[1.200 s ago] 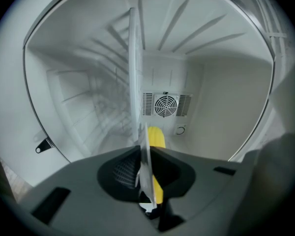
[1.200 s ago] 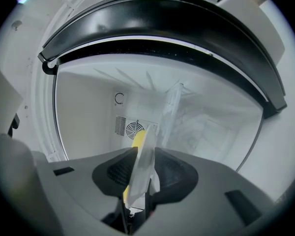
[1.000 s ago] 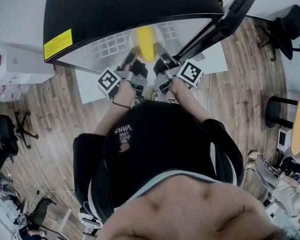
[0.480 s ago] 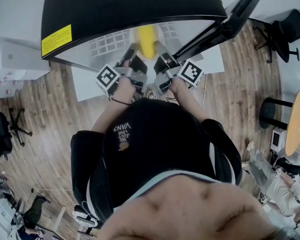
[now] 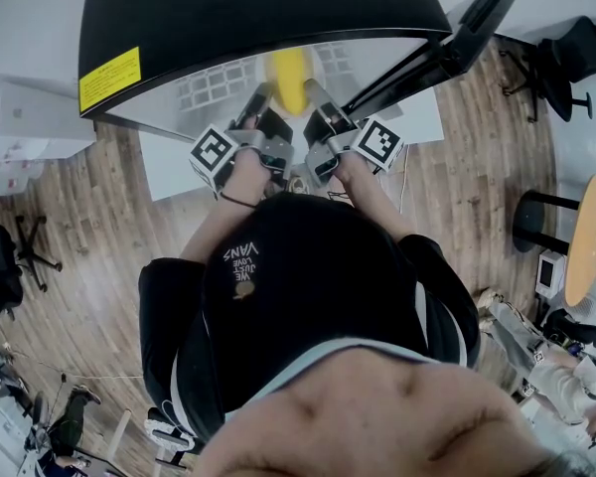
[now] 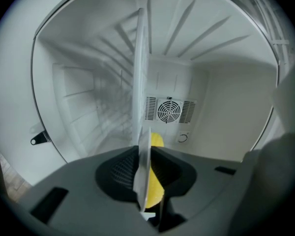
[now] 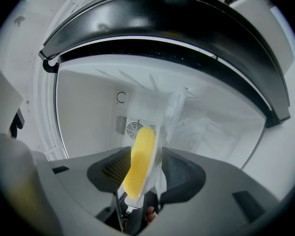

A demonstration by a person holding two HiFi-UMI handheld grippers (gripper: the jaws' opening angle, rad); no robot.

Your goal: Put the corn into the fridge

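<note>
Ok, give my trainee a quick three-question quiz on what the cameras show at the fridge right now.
1. True or false: the fridge is shut.
2. What stands between the right gripper's jaws? A) a bare cob B) corn in a clear bag C) nothing
3. What is set in the fridge's back wall behind the corn?

Key:
1. False. It stands open, and both gripper views look into its white inside.
2. B. Those jaws have just been opening and stand apart, with the bagged corn between them.
3. A round fan grille.
</note>
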